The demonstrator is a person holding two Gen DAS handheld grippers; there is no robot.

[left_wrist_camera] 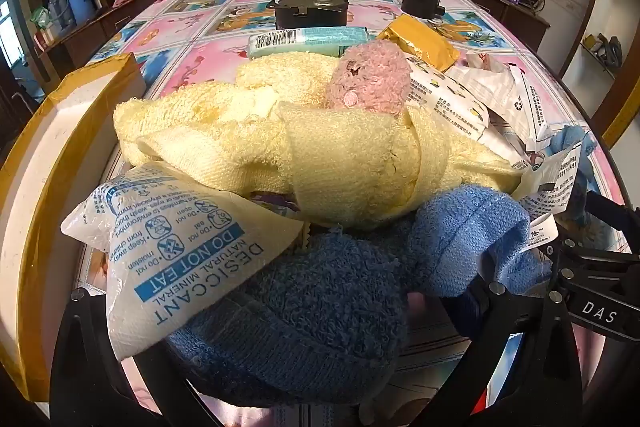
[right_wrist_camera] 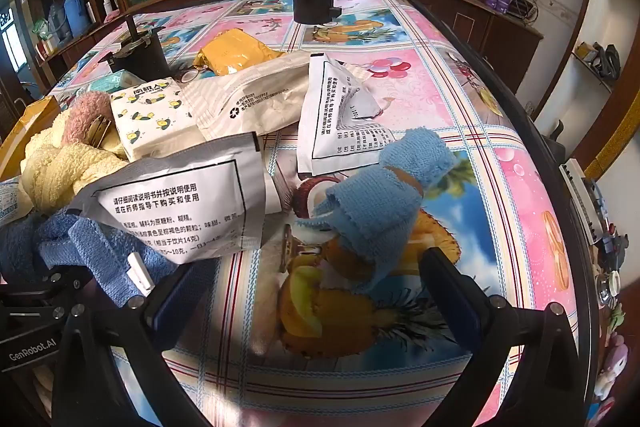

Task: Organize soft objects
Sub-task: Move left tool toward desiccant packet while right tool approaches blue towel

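Note:
In the left wrist view a dark blue towel lies between my left gripper's wide-open fingers, with a lighter blue towel beside it. A white desiccant bag leans over the left finger. Behind lie a yellow towel and a pink plush. In the right wrist view my right gripper is open over the tablecloth, with a folded light blue cloth just ahead of the right finger. A white medicine pouch lies by the left finger.
A yellow-edged box stands at the left. Paper pouches, a tissue pack, an orange packet and a teal pack lie mid-table. Two dark gripper stands stand farther back. The table edge runs along the right.

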